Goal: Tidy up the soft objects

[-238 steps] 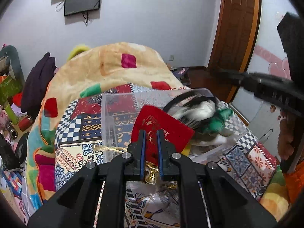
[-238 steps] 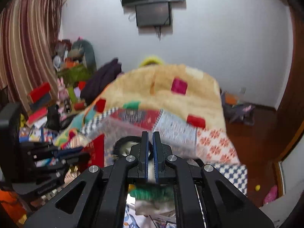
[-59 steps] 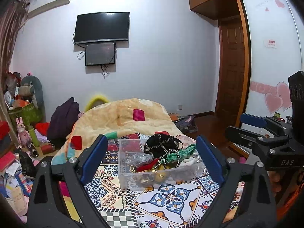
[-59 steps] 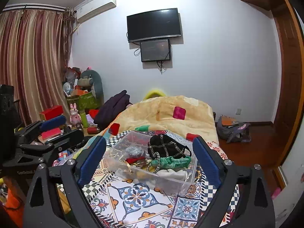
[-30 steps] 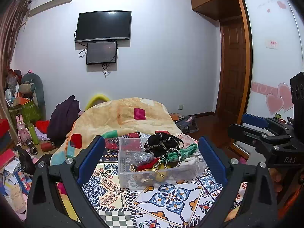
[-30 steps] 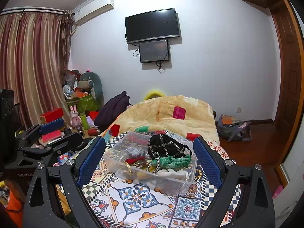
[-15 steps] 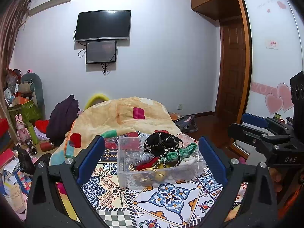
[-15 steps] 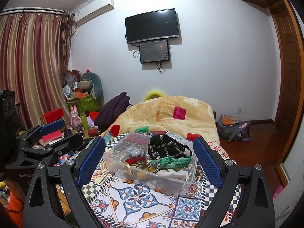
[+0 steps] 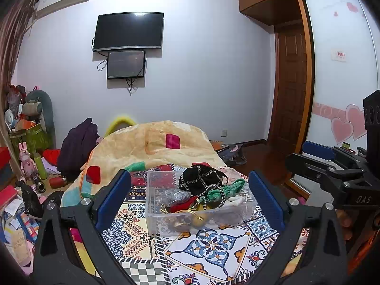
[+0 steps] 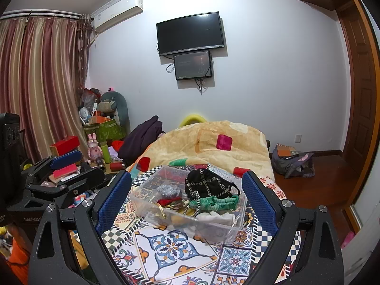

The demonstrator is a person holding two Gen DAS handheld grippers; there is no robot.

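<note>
A clear plastic bin (image 9: 152,213) (image 10: 235,228) stands on the patterned bed cover. It holds soft things: a black pouch with a chain (image 9: 199,180) (image 10: 206,182), a green knitted piece (image 9: 225,191) (image 10: 213,203), a red item (image 9: 181,206), a white cloth (image 10: 215,218) and a grey bundle (image 10: 167,191). My left gripper (image 9: 190,199) is open and empty, held back from the bin. My right gripper (image 10: 186,197) is open and empty too, also back from the bin.
A beige blanket (image 9: 152,142) is heaped behind the bin. Clutter, boxes and toys (image 10: 71,147) fill the floor at left. A bag (image 10: 292,161) lies on the wooden floor at right, near the door (image 9: 289,90). A TV (image 10: 190,33) hangs on the wall.
Long ago both grippers were shut on items over the bin. Over the last two seconds both are open and held almost still, well back from the bin.
</note>
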